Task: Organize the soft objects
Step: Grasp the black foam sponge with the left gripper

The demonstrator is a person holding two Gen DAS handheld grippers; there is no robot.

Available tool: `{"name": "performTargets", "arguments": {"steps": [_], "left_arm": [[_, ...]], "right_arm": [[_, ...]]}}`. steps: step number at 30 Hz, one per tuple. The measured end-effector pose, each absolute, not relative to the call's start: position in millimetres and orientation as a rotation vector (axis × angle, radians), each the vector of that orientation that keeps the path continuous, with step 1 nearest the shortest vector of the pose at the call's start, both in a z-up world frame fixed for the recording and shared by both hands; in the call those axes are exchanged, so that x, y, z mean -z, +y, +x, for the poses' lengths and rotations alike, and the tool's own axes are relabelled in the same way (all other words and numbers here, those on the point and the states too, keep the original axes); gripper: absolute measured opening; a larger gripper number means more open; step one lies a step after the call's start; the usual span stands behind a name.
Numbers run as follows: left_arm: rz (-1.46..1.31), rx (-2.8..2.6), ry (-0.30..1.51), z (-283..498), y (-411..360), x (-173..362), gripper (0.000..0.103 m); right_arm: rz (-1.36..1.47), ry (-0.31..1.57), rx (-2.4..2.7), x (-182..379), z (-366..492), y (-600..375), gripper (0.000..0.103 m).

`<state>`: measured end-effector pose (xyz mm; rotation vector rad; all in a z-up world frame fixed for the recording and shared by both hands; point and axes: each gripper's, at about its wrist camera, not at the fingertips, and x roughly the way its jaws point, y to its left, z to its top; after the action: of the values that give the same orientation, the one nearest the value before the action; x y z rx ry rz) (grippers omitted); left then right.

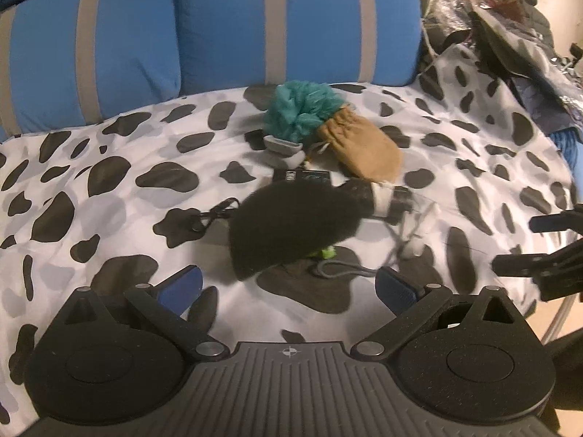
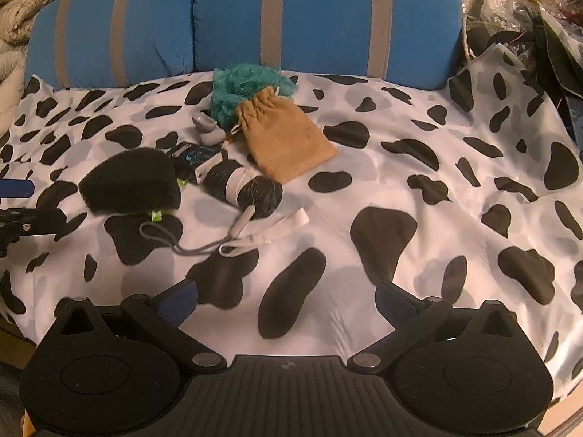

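Your left hand-held gripper [image 1: 288, 289] is spread wide with nothing between its blue pads; just past them, toward 12 o'clock, lies the black fuzzy pouch [image 1: 291, 229] on the cow-print sheet [image 1: 120, 196]. Your right hand-held gripper [image 2: 286, 296] is equally wide apart and holds nothing, hanging over bare sheet [image 2: 419, 255].

The soft things sit clustered at 12 o'clock in the left view and at 10 to 11 o'clock in the right view. The teal mesh loofah [image 1: 302, 111] is farthest back, near the blue striped cushions [image 1: 291, 22], and the tan drawstring bag [image 1: 360, 145] touches it. A small grey item [image 1: 284, 149] lies at the loofah's near edge.

The right view shows what the left blurs: a black roll with a white band [image 2: 242, 185] just right of the pouch [image 2: 133, 182], a grey cord [image 2: 171, 244] trailing from the pouch, and a white strap [image 2: 280, 224]. The left view alone shows a thin black cord [image 1: 215, 213] at the pouch's 9 o'clock. Each view catches the other gripper at its edge: the right one [image 1: 539, 244] at 3 o'clock, the left one [image 2: 22, 204] at 9 o'clock.
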<state>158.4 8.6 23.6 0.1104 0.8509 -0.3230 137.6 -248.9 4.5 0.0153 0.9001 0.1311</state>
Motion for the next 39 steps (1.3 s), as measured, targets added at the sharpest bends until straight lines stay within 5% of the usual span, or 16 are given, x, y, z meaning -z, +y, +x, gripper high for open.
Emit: {"name": "performTargets", "arguments": {"steps": [18,21,28,30,31,39], "left_arm": [[0.311,0.382,0.876,206.6,2.4,9.9,0.103],[0.293,0.355,0.873,218.4,6.0,12.7,0.086],[0.234,0.401,0.925,243.5,9.0,28.6,0.085],[0.232,0.426,0.925,246.0,7.0,32.0,0.076],[0.229,0.439,0.926,246.4,6.2,32.8,0.061],[0.267,0.434,0.855,234.3,-5.0,12.9,0.048]], "right_arm": [[-0.003,0.892,-0.183,-7.9,173.2,-252.0,0.103],[-0.007,0.889,-0.178,-8.8,180.5,-254.4,0.103],[0.015,0.874,-0.166,-11.8,194.3,-262.7,0.103],[0.022,0.873,-0.167,-12.4,197.1,-264.4,0.103],[0.026,0.872,-0.168,-12.6,198.4,-265.3,0.103],[0.025,0.85,-0.157,-14.8,199.3,-266.2,0.103]]}}
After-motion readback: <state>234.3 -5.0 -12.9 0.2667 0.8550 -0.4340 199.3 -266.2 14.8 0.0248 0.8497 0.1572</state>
